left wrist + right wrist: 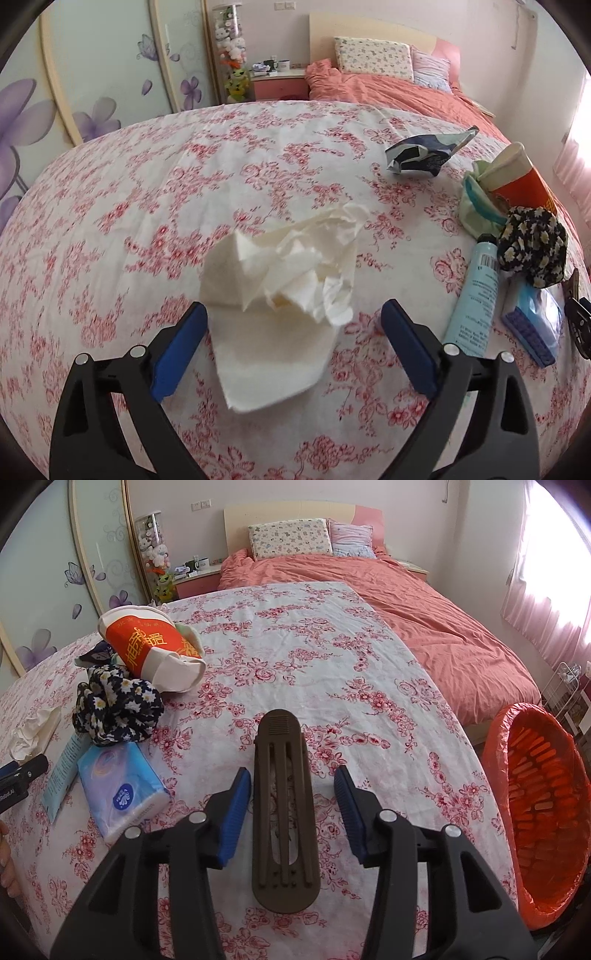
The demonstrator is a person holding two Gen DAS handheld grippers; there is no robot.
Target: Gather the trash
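Observation:
A crumpled white tissue (284,291) lies on the floral sheet (147,206), between the tips of my open left gripper (295,314); the pads do not touch it. It also shows in the right wrist view (29,731). A crumpled dark wrapper (424,149) lies farther back right. A paper cup (517,173) lies on its side, also in the right wrist view (155,650). My right gripper (293,779) is open, its jaws either side of a brown hair clip (282,812), not gripping it. An orange-lined trash basket (539,805) stands at the right of the bed.
A floral scrunchie (114,705), a blue tissue pack (122,790), a light blue tube (476,295) and a green pouch (476,210) lie together. The coral duvet (424,627) and pillows lie behind. The left gripper's tip (22,775) shows at the left edge.

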